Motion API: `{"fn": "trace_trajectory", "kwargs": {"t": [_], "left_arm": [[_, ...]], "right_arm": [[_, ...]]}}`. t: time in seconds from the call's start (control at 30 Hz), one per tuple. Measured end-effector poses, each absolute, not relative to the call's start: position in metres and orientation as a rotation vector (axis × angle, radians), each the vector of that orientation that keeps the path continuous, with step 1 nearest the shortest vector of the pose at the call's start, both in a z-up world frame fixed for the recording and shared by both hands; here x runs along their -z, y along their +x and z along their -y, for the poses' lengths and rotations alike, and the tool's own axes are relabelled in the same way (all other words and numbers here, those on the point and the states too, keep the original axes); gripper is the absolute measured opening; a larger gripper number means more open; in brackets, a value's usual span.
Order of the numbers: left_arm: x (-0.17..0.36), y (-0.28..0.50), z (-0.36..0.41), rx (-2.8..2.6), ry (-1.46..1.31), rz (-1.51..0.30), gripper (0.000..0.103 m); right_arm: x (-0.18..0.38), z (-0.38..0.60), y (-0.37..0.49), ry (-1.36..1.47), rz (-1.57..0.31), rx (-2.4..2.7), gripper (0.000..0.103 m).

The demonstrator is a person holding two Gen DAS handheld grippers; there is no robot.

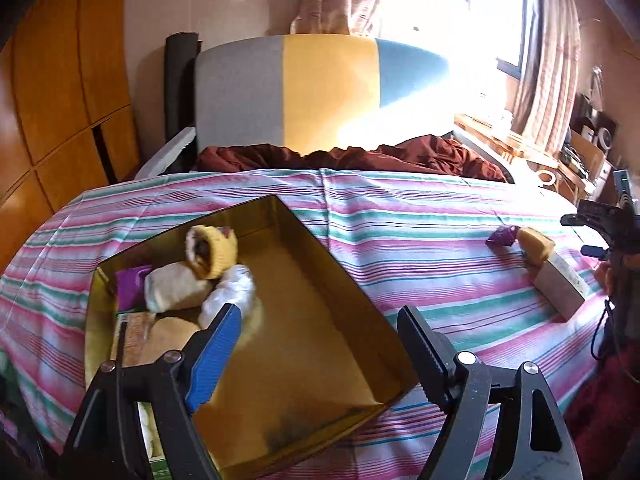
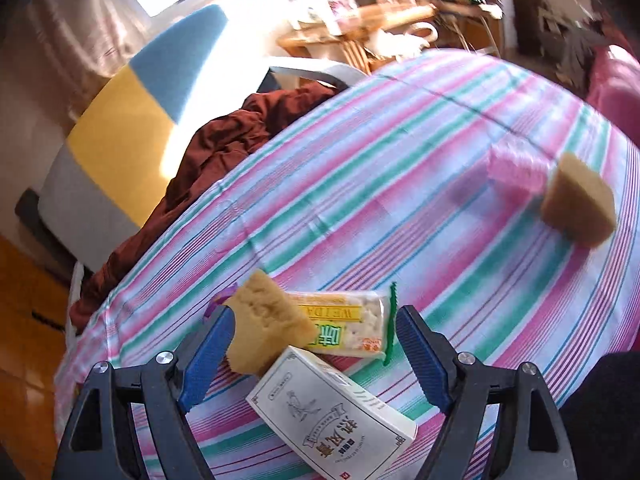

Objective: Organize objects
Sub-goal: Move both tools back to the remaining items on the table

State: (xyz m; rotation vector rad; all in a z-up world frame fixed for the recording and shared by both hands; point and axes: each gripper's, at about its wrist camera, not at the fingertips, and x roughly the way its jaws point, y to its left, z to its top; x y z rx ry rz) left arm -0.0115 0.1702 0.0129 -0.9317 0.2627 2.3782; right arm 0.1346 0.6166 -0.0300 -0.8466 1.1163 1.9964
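Harsh glare from the window (image 1: pixel 452 0); fisheye-bent edges; right wrist view motion-blurred.

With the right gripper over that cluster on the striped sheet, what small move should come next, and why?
Probably lower the right gripper and close on the tan sponge. Its jaws stand open with nothing held, and the sponge lies nearest its left finger, partly resting on the white box beside the cracker packet. The gold box already holds similar items, so the sponge likely goes there.
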Motion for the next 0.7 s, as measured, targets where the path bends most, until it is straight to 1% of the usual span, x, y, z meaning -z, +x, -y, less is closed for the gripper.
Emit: {"fn": "trace_trajectory", "kwargs": {"t": [0.03,0.07,0.13,0.33,0.43,0.63,0.7], "left_arm": [[-0.013,-0.008,-0.181,-2.354,-0.927,-0.276,0.081],[-0.013,-0.005,-0.192,-2.327,-0.925,-0.287,0.081],[-0.011,-0.001,-0.214,-2.269,-0.939,-0.286,0.081],[-0.006,0.009,-0.279,-2.129,-0.963,-0.305,0.081],[0.0,0.009,-0.31,-2.111,-0.948,-0.377,0.081],[0.017,-0.007,-0.371,-2.032,-0.972,-0.453,0.075],[0.022,-0.015,-0.387,-2.004,-0.984,-0.444,0.069]], "right_arm": [[0.034,-0.622,0.141,-0.816,-1.197,-1.986,0.084],[0.035,-0.624,0.143,-0.798,-1.229,-1.986,0.084],[0.033,-0.623,0.144,-0.79,-1.222,-1.997,0.084],[0.03,-0.623,0.151,-0.723,-1.296,-2.032,0.084],[0.029,-0.623,0.156,-0.687,-1.319,-2.038,0.084],[0.032,-0.622,0.151,-0.709,-1.374,-2.063,0.084],[0.031,-0.621,0.151,-0.711,-1.378,-2.074,0.084]]}}
